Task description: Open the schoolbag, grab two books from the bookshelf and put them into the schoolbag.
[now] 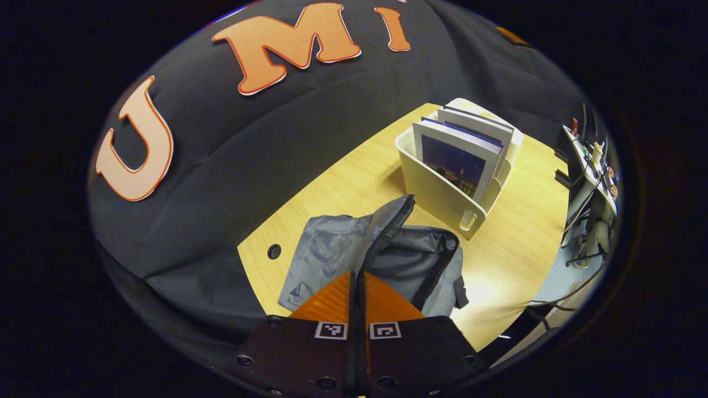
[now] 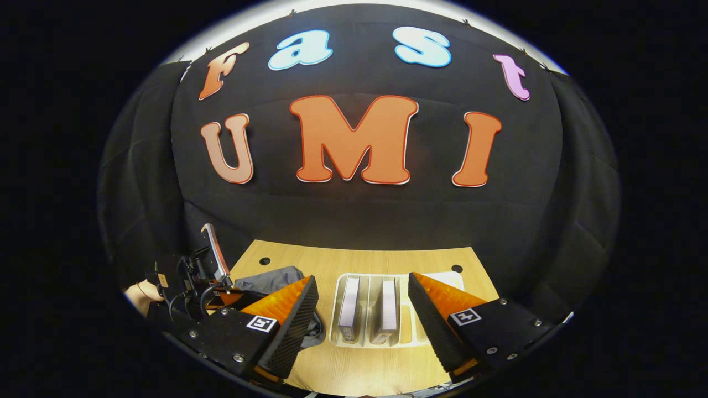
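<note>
Left tongs (image 1: pixel 358 287) pinch the grey fabric schoolbag's (image 1: pixel 326 254) flap up on the wooden desk (image 1: pixel 514 249); right tongs (image 2: pixel 362 309) gape above two upright books (image 2: pixel 349 307) in the white plastic bookshelf (image 2: pixel 442 279), ready to descend and close on one.

Schoolbag (image 1: pixel 381 260) on table (image 1: pixel 514 249), bookshelf (image 1: pixel 442 193) beside it, seemingly two books (image 1: pixel 456 160) inside.

Schoolbag (image 1: pixel 326 249) was grey with a black mesh flap edge and a small dark triangle mark. Bookshelf (image 1: pixel 437 188) was cream-white. Front book (image 1: pixel 453 163) had a dark blue cover and white edges. Worktop (image 1: pixel 514 249) was light wood grain with black round holes.
</note>
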### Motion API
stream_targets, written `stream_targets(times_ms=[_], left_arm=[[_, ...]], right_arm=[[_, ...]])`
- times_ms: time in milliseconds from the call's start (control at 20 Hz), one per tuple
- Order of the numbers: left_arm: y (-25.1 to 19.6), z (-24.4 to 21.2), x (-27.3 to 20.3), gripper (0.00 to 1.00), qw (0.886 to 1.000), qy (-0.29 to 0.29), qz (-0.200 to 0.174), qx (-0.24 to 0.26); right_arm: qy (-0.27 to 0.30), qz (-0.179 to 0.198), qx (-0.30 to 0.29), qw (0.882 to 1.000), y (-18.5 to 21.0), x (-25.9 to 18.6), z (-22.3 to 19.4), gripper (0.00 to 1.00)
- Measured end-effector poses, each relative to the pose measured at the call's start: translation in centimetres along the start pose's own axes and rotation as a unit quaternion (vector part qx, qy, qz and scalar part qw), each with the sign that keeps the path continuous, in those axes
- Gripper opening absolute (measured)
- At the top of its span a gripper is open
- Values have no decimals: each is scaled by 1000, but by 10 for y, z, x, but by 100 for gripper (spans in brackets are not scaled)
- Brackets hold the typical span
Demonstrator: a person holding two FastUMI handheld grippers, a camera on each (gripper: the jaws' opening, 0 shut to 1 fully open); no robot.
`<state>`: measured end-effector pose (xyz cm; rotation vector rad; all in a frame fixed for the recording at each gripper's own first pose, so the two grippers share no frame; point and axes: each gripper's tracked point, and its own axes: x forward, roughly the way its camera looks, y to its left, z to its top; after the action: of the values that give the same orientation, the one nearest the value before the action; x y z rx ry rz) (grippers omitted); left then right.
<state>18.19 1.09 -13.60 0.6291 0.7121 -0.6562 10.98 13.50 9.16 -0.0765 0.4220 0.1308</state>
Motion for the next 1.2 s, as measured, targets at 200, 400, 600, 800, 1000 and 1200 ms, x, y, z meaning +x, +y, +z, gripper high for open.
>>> stream_targets(times_ms=[200,400,600,800,1000,1200], left_arm=[[26,4,8,1,1000,-10,-25,-5],[40,5,13,0,999,-22,-44,5],[50,4,20,1,998,-24,-56,11],[53,1,21,1,998,-26,-60,9],[52,-1,21,1,998,-23,-59,4],[50,0,21,1,999,-19,-46,-3]], right_arm=[[77,-25,-41,996,17,55,-16,98],[172,-24,-63,983,34,102,-56,99],[247,-46,-85,964,29,147,-96,99],[299,-47,-47,952,30,181,-131,100],[325,-56,-38,943,22,200,-153,100],[351,-32,7,936,30,211,-176,88]])
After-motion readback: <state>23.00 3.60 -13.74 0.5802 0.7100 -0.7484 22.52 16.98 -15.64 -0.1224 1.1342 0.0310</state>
